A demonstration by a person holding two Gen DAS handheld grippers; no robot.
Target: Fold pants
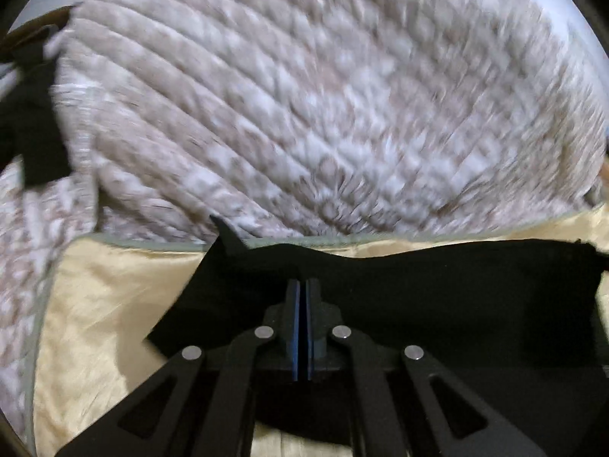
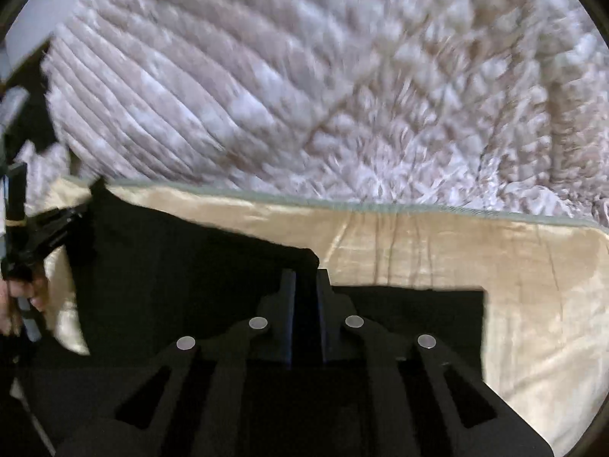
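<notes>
Ahead of jaws: yellow blanket (image 2: 475, 251) flat, bare, passable; beyond it, quilt (image 1: 304, 114) bulks up, blocks far side; black pants (image 2: 171, 285) spread under and between jaws; right of right jaws, open blanket.

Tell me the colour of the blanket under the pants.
Pale gold blanket with a grey-green edge, clearest in the right wrist view.
</notes>
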